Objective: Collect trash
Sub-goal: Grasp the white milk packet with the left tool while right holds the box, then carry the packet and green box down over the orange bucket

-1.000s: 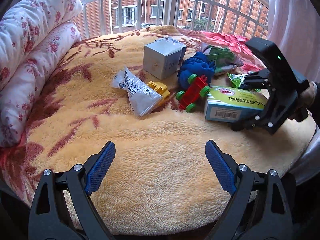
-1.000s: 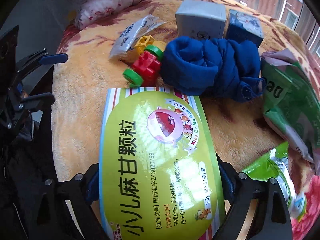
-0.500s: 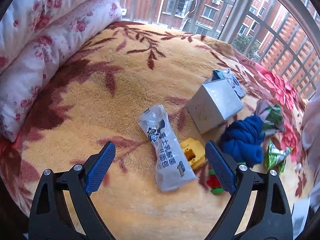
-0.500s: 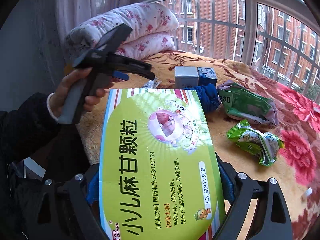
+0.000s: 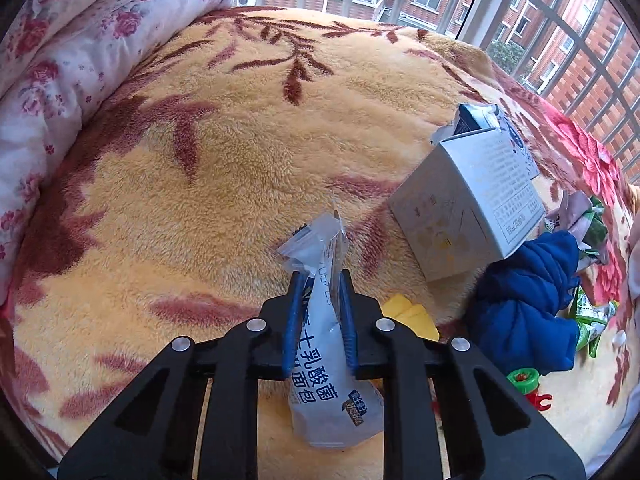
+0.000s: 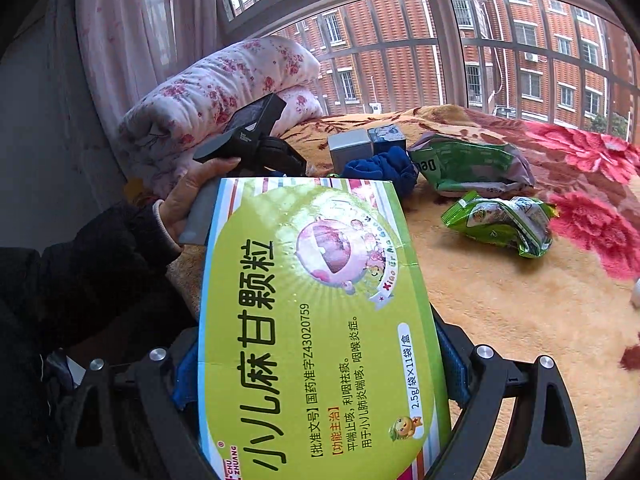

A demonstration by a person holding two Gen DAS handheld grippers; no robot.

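Flat yellow-green cardboard medicine box, right wrist view: "小儿麻甘颗粒", "国药准字Z43020759", "2.5g/袋×11袋/盒", "Xiao Er Ma"; "CHU ZHUANG" at its 7 o'clock corner. Crumpled green foil bag at 1 o'clock: "De". Translucent white plastic bread wrapper, left wrist view: "乳酸菌面包". Grey cardboard box: print too small.

Bed w/ tan plush blanket: grey carton, blue cloth, yellow toy, green snack bags, rolled floral quilt at edge.
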